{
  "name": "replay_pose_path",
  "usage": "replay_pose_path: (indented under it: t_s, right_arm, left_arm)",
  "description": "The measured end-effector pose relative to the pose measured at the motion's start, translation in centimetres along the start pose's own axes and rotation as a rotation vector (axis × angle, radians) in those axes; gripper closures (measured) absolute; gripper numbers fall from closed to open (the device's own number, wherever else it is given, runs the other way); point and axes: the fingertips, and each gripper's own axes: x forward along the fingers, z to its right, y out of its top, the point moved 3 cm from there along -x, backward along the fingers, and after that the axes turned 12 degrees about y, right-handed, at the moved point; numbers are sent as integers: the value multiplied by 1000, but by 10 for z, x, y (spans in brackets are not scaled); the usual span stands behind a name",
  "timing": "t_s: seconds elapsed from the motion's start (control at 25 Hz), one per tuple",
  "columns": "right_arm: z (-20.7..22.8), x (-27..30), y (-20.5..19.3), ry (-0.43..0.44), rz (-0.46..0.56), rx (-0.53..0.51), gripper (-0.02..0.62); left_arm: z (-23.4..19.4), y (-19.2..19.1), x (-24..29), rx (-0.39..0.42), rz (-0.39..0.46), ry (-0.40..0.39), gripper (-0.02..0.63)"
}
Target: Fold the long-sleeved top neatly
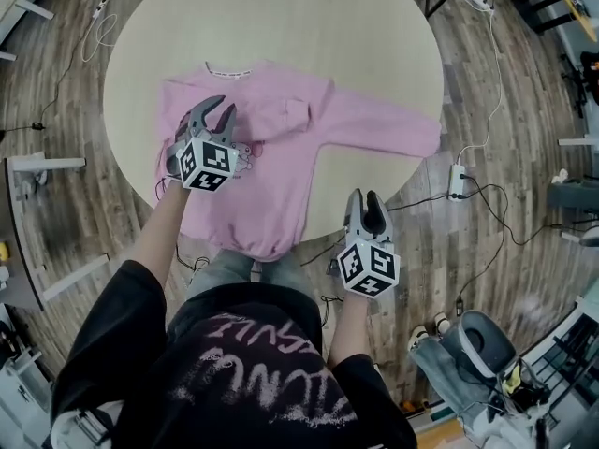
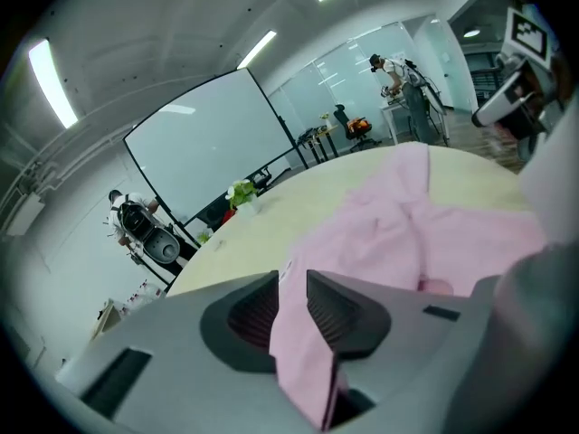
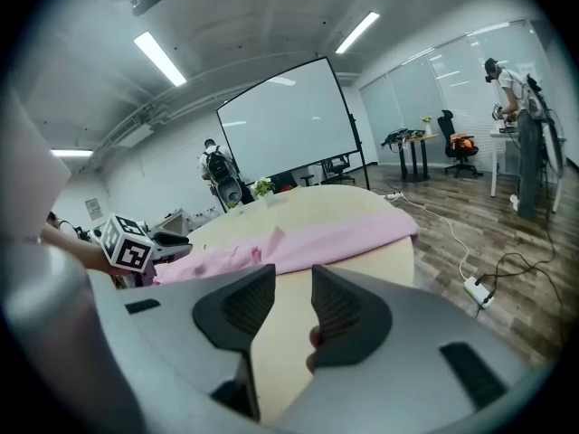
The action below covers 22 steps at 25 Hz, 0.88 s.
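While pink top (image 1: 276,171) lies spread on round worktop (image 1: 374,45), left gripper (image 1: 221,110) fingers released, fabric fold loose between them; right gripper (image 1: 365,198) fingers parted, empty, off worktop edge near hem.

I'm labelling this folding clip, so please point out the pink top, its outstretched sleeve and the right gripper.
pink top (image 1: 271,171): head view, on the flat front of the body.
outstretched sleeve (image 1: 393,124): head view, on the sleeve's middle stretch.
right gripper (image 1: 365,199): head view, midway between its two fingertips.
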Motion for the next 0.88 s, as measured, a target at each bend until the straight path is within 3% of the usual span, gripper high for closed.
replay_pose_path:
  t_s: [0.24, 0.6, 0.72, 0.88]
  right_arm:
    - [-43, 33, -5, 39, -77, -105, 463]
    - [-133, 150, 6, 157, -117, -207, 463]
    - [-153, 166, 2, 149, -125, -200, 463]
    - [-149, 155, -7, 90, -137, -165, 463]
  left_arm:
    - [-55, -62, 35, -1, -90, -33, 499]
    - [-84, -111, 88, -27, -103, -114, 511]
    - [-93, -112, 104, -40, -72, -135, 537]
    - [-106, -113, 118, -73, -72, -153, 538]
